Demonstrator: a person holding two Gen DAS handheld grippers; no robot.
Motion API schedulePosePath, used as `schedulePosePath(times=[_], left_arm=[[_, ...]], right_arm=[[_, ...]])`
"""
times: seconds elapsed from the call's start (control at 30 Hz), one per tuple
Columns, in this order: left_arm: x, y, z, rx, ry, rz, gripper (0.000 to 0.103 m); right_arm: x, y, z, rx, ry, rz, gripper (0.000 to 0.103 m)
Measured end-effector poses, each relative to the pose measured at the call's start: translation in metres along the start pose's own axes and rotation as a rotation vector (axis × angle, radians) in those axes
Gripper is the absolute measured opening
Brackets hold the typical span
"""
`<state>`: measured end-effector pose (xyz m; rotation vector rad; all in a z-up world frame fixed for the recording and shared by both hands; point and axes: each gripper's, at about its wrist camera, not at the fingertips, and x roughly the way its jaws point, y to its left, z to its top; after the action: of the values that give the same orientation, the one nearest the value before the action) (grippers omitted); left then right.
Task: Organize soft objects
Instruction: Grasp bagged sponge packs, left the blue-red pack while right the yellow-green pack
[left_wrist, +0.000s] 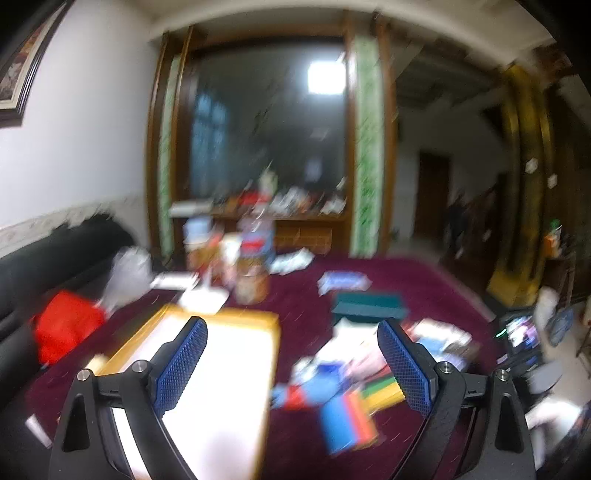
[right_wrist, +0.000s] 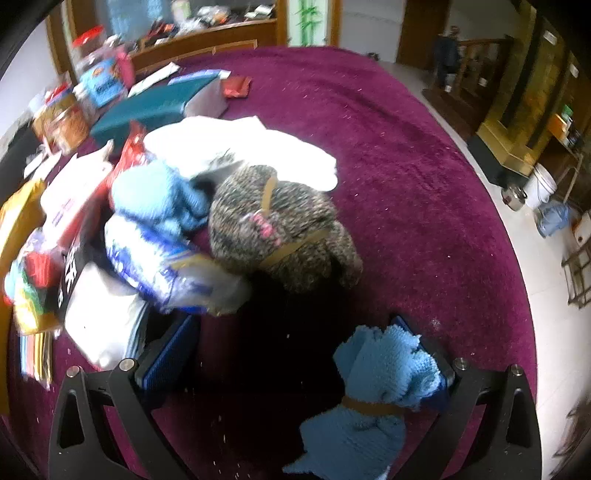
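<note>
- The right gripper (right_wrist: 295, 363) points steeply down at the purple carpet (right_wrist: 406, 166) with its jaws wide apart. A light blue knitted bundle (right_wrist: 373, 398), tied with a tan band, lies against the inner face of one finger; nothing presses it from the other side, so it looks loose, not clamped.
- Just beyond sits a grey speckled knitted bundle (right_wrist: 280, 229), and behind it a heap of soft things: a blue knit piece (right_wrist: 159, 199), a white cloth (right_wrist: 251, 147) and a plastic-wrapped pack (right_wrist: 162, 266).
- The left gripper (left_wrist: 293, 365) has its jaws spread and empty above a yellow-rimmed box (left_wrist: 229, 376).
- Judged from this, the step is setting down or picking up the blue bundle; the next move calls for either closing on it squarely or lifting clear.
- The left view is badly blurred; the coloured items (left_wrist: 340, 406) right of the box cannot be identified. The blue bundle hides the right gripper's far pad.
</note>
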<state>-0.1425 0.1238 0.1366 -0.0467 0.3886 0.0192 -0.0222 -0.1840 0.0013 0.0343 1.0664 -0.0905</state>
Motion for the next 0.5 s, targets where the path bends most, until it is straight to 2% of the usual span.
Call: schedulePosePath(times=[0.03,0.07,0.1,0.13,0.23,0.27,0.3,0.37,0.47,0.5], left_arm=[[0.009,0.006,0.000,-0.015,0.069,-0.005,0.095],[0.019,0.013,-0.003,-0.042,0.134,-0.043,0.095],[0.027,0.018,-0.007,-0.065,0.180,-0.086,0.095],[0.032,0.019,-0.012,-0.068,0.210,-0.107,0.095],[0.046,0.008,-0.025,0.016,0.275,-0.111,0.095],[0.038,0.001,-0.027,0.036,0.286,-0.127,0.095],[0.039,-0.007,-0.031,0.059,0.307,-0.148,0.095],[0.047,-0.031,-0.039,0.112,0.350,-0.167,0.095],[0.075,-0.057,-0.052,0.164,0.414,-0.134,0.095],[0.085,-0.062,-0.056,0.169,0.443,-0.124,0.095]], right_arm=[[-0.001,-0.001,0.001,0.011,0.014,-0.003,0.103],[-0.005,-0.003,-0.001,0.030,0.020,-0.009,0.100],[-0.015,-0.004,-0.006,0.050,-0.010,-0.009,0.094],[-0.027,-0.004,-0.010,0.057,-0.056,-0.016,0.094],[-0.070,-0.002,-0.022,0.072,-0.279,-0.050,0.095],[-0.079,-0.002,-0.026,0.082,-0.348,-0.047,0.097],[-0.082,-0.003,-0.028,0.093,-0.374,-0.043,0.098],[-0.073,-0.004,-0.026,0.113,-0.360,-0.037,0.098],[-0.060,-0.012,-0.032,0.147,-0.348,-0.011,0.098],[-0.057,-0.017,-0.030,0.168,-0.330,0.027,0.097]])
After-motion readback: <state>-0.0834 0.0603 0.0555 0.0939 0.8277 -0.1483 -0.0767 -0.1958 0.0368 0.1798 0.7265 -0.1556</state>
